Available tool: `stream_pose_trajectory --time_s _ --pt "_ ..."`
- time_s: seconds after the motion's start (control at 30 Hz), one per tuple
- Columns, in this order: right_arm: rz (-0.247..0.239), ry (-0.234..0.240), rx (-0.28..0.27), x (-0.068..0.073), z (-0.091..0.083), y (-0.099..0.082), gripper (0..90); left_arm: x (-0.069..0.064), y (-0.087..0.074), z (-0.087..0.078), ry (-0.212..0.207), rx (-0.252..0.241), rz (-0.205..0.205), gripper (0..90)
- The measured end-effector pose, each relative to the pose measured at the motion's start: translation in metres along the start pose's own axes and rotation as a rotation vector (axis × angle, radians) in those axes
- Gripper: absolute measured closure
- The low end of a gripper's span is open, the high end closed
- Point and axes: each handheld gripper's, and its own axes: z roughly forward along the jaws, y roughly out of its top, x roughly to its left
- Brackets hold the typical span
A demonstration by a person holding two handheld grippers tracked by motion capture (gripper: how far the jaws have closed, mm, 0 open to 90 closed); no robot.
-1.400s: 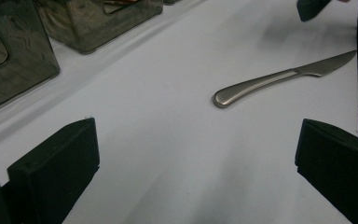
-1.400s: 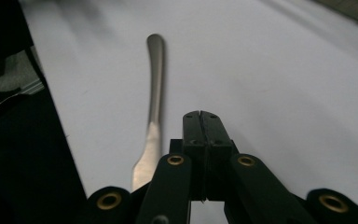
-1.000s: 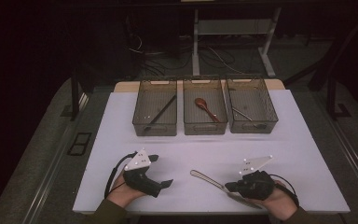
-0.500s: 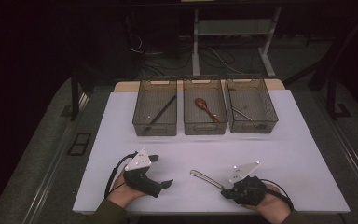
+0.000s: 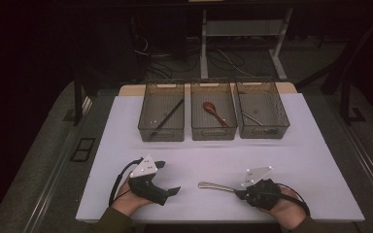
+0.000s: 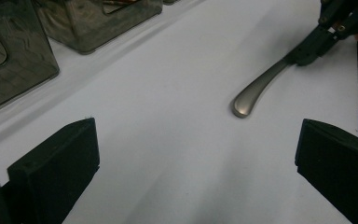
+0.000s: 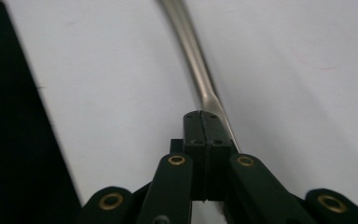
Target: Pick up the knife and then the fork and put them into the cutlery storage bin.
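- The metal utensil [image 5: 216,186] lies flat on the white table cover [image 5: 320,160], near the front edge and right of centre, well apart from the three bins at the back.
- Its long axis runs across the table, nearly level in the high view: the rounded handle end [image 6: 243,105] points toward the person's left, and the other end is hidden under the right gripper [image 5: 240,192], so I cannot tell whether it is a spoon, fork or knife.
- The right gripper is clenched on that hidden end; in the right gripper view its two black jaws meet with no gap, the steel shaft [image 7: 193,56] running straight out ahead of them.
- The left gripper [image 5: 167,178] rests on the cover well to the left, jaws spread wide and holding nothing, the handle end lying ahead and to one side of them.
- The right hand [image 5: 284,213] is plainly the nearer one and already has the piece.
- Beyond stand the left bin [image 5: 145,131] with a dark stick, the middle bin [image 5: 213,133] with a brown spoon [image 5: 214,112], and the right bin [image 5: 281,126] with metal cutlery, likely where this piece belongs.
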Motion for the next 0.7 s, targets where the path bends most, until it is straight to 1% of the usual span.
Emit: stream_pose_trajectory --time_s 0.03,0.1,0.17,0.2,0.23,0.27,0.33,0.37,0.43,0.47,0.5,0.57,0.63,0.67,0.7 --pt "0.006 -0.010 -0.001 -0.003 0.000 0.000 90.0 0.000 0.000 0.000 0.000 -0.001 -0.002 0.0" --pt "0.020 -0.007 -0.004 -0.008 0.000 0.000 90.0 0.000 0.000 0.000 0.000 0.000 0.001 0.0" --pt "0.015 0.009 0.002 -0.011 0.000 0.001 90.0 0.000 0.000 0.000 0.001 0.001 0.000 0.0" --pt "0.005 0.025 0.001 -0.013 -0.001 0.001 90.0 0.000 0.000 0.001 0.001 -0.003 -0.001 0.0" --pt "0.005 0.052 0.000 -0.015 -0.003 0.003 89.2 0.000 0.000 0.000 0.001 -0.002 0.000 0.0" --pt "0.003 0.064 0.001 -0.017 -0.004 0.005 84.7 0.000 0.000 0.000 0.001 -0.002 -0.002 0.0" --pt "-0.028 0.085 0.003 -0.022 -0.008 0.011 79.3 0.000 0.000 0.001 0.001 -0.002 -0.002 0.0" --pt "-0.046 0.089 0.013 -0.024 -0.009 0.015 78.0 0.000 0.000 0.001 0.000 0.003 -0.002 0.0" --pt "-0.092 0.080 0.044 -0.028 -0.008 0.023 73.6 0.000 0.000 0.001 0.000 0.003 0.000 0.0" --pt "-0.109 0.088 0.062 -0.029 -0.007 0.027 72.1 0.000 0.000 0.001 0.000 0.001 0.000 0.0" --pt "-0.139 0.098 0.090 -0.030 -0.004 0.032 71.5 0.000 0.000 0.001 0.000 -0.003 -0.001 0.0" --pt "-0.168 0.105 0.126 -0.031 0.000 0.040 70.0 0.000 0.000 0.001 -0.001 0.001 -0.001 0.0" --pt "-0.209 0.123 0.170 -0.031 0.006 0.048 69.3 0.001 0.000 0.000 -0.002 0.001 0.001 0.0" --pt "-0.237 0.123 0.194 -0.030 0.009 0.052 69.3 0.001 0.000 0.000 -0.003 0.001 0.001 0.0" --pt "-0.253 0.128 0.214 -0.030 0.011 0.056 69.3 0.001 0.000 0.000 -0.003 0.003 0.001 0.0"
